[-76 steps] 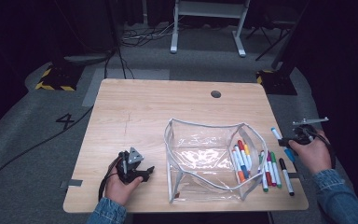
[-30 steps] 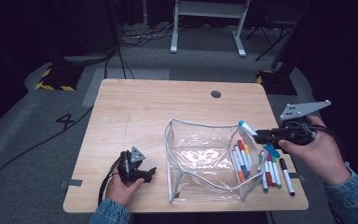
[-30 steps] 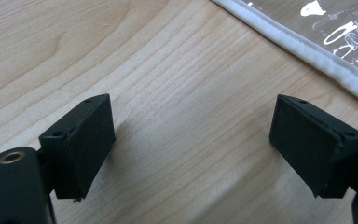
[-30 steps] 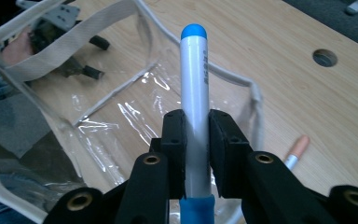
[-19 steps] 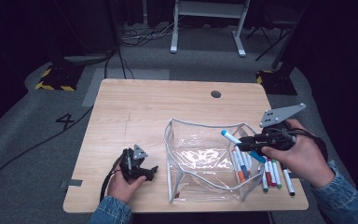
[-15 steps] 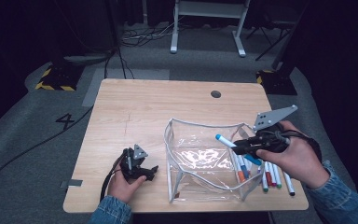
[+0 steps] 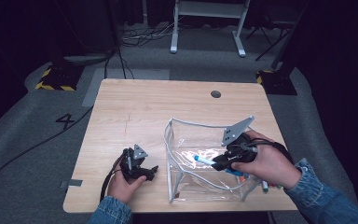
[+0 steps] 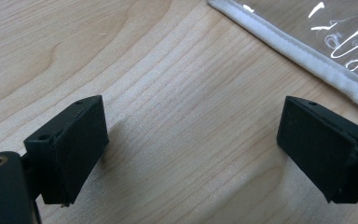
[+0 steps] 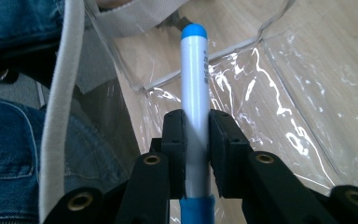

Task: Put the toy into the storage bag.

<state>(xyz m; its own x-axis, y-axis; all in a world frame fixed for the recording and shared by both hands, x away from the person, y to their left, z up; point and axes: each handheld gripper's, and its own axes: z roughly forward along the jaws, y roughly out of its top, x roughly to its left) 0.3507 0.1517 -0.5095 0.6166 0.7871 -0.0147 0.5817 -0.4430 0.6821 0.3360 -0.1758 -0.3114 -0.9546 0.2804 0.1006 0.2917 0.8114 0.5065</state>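
A clear plastic pouch with white trim stands open at the table's front right. My right gripper is shut on a white marker with blue caps, holding it over the pouch's open mouth, tip pointing left. In the right gripper view the marker runs up between the pads, with the pouch's plastic beneath it. My left gripper rests on the table left of the pouch; its jaws have just been opening and stand wide with only bare wood between them. The pouch's trim lies just beyond them.
Other markers peek out under the right hand, right of the pouch. A round cable hole sits at the table's far edge. Beyond the table stand a white frame's legs, with cables on the floor.
My right gripper picked the blue-capped marker from the row at the right, then carried it left and down over the pouch's mouth. The left hand has stayed put.
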